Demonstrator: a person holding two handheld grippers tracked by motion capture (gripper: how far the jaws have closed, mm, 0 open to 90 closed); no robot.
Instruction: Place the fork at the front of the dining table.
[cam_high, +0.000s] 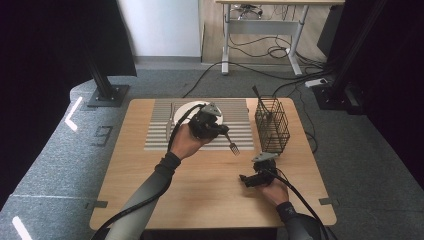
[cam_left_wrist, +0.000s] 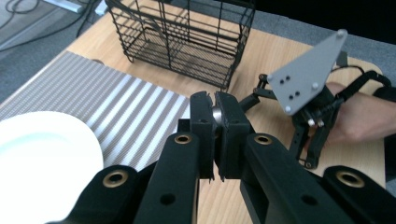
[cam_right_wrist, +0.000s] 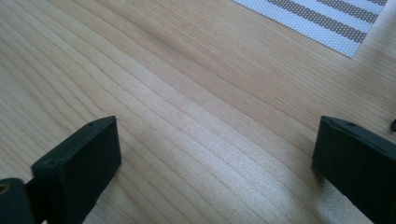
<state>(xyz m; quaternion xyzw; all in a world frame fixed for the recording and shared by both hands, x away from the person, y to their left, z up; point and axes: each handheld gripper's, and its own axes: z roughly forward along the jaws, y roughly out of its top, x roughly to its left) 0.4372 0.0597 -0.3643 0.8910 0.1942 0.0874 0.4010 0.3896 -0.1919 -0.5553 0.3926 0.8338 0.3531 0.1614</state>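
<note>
Gripping a fork (cam_high: 231, 144), left gripper (cam_high: 216, 127) clenched; right gripper (cam_high: 248, 179) released; basket (cam_high: 272, 125) holds a utensil.

There is 1 fork (cam_high: 231, 144), 1 knife (cam_high: 170, 122), 1 white plate (cam_high: 186, 108), 1 wire basket (cam_high: 272, 125), 1 striped mat (cam_high: 159, 132) and 2 grippers: left (cam_high: 216, 126), right (cam_high: 246, 179).

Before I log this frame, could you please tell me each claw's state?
Left claw: shut on the fork.
Right claw: open, holding nothing.
</note>
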